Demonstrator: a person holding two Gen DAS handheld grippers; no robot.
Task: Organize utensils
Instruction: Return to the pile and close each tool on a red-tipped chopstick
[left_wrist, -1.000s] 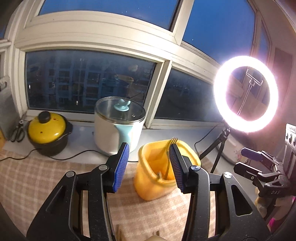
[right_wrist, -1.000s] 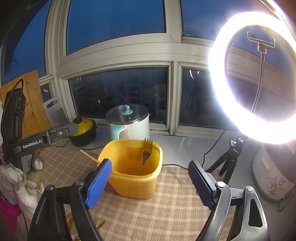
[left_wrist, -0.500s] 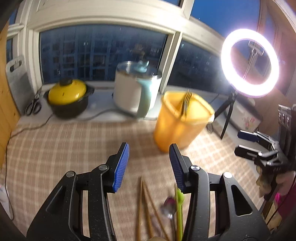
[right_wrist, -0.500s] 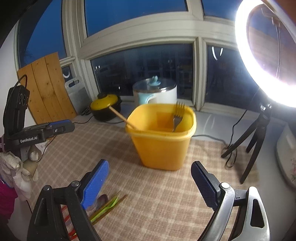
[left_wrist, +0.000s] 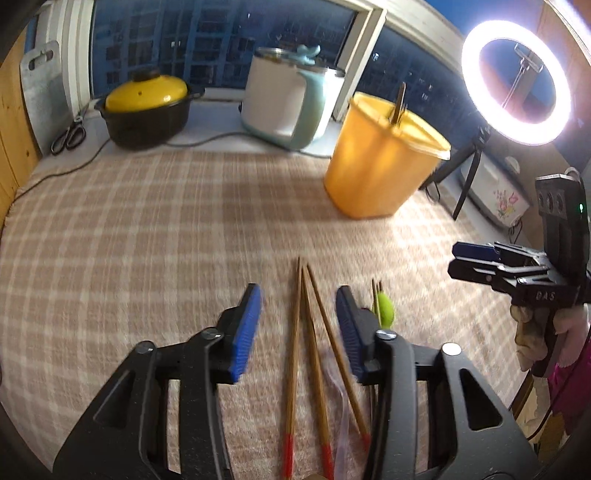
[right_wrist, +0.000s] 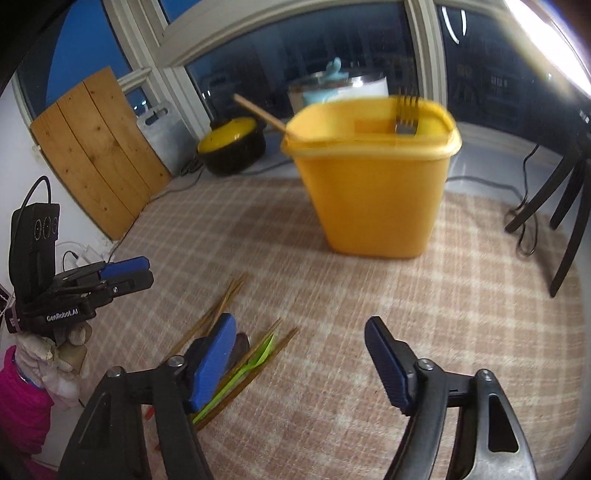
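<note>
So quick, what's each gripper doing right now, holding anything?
Left gripper: open, just been closing, chopsticks between its jaws, not gripped.
Right gripper: open, just been closing, empty.

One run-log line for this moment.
left gripper: open over chopsticks | right gripper: open, nothing held | yellow bin: fork inside

Reading "GenRobot.AI" in white letters on the black body of the left gripper (right_wrist: 127, 271), just behind its blue pads, in the right wrist view. Showing embossed letters, seemingly "DAS", on the black body of the right gripper (left_wrist: 476, 260) in the left wrist view. Finding no other legible text.
</note>
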